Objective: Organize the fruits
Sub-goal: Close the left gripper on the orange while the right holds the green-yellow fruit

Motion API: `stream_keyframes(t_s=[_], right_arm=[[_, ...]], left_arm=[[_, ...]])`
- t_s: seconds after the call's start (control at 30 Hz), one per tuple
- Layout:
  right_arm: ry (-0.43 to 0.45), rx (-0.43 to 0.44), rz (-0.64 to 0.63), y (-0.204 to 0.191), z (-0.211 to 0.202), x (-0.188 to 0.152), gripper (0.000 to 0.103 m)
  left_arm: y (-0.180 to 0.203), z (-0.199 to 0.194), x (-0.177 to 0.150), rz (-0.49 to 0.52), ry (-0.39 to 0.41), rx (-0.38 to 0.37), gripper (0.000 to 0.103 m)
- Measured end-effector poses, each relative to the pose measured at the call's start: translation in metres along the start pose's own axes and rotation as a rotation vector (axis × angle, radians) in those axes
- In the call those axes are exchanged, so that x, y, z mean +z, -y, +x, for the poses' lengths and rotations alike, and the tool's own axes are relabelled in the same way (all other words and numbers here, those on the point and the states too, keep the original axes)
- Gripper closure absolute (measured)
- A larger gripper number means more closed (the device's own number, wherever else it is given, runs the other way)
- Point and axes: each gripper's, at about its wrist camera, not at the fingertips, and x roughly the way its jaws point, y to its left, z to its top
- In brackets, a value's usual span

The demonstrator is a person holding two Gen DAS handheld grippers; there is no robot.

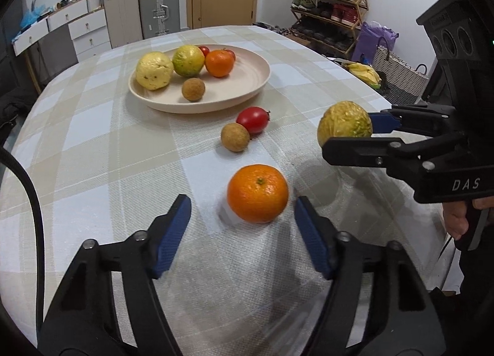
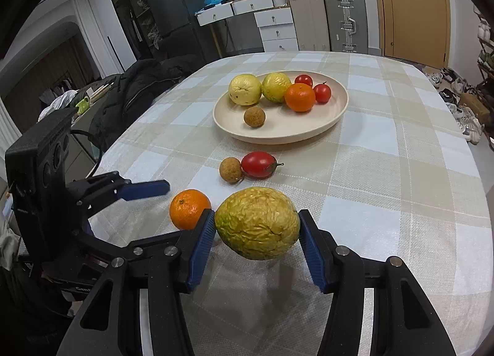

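A mandarin (image 1: pixel 257 193) lies on the checked tablecloth between the fingers of my left gripper (image 1: pixel 242 229), which stands open; the blue pads are clear of it on both sides. My right gripper (image 2: pixel 256 232) is shut on a wrinkled yellow-green fruit (image 2: pixel 257 223), held just above the cloth to the right of the mandarin (image 2: pixel 190 209). Further on, a brown longan (image 1: pixel 235 137) touches a red tomato (image 1: pixel 253 119). The beige plate (image 1: pixel 216 105) beyond holds two yellowish fruits, a mandarin, a longan and small tomatoes.
A bunch of bananas (image 1: pixel 366 73) lies at the table's right edge, beside a woven basket (image 1: pixel 398 74) on the floor. A dark jacket (image 2: pixel 139 93) is draped off the left side. Suitcases, drawers and a shoe rack stand behind the table.
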Motion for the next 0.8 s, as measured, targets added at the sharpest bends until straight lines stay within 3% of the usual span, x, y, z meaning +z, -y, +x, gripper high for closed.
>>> stream_keyframes(t_s=[0.13, 0.2, 0.8], right_arm=[[0.003, 0.001, 0.0, 0.0, -0.001, -0.001, 0.048], [0.003, 0.001, -0.001, 0.0, -0.001, -0.001, 0.048], [0.035, 0.002, 0.008, 0.002, -0.005, 0.0, 0.048]], left_arm=[[0.002, 0.003, 0.001, -0.001, -0.003, -0.053, 0.053], [0.003, 0.004, 0.001, 0.002, 0.0, -0.048, 0.065], [-0.005, -0.011, 0.006, -0.007, 0.071, -0.039, 0.066]])
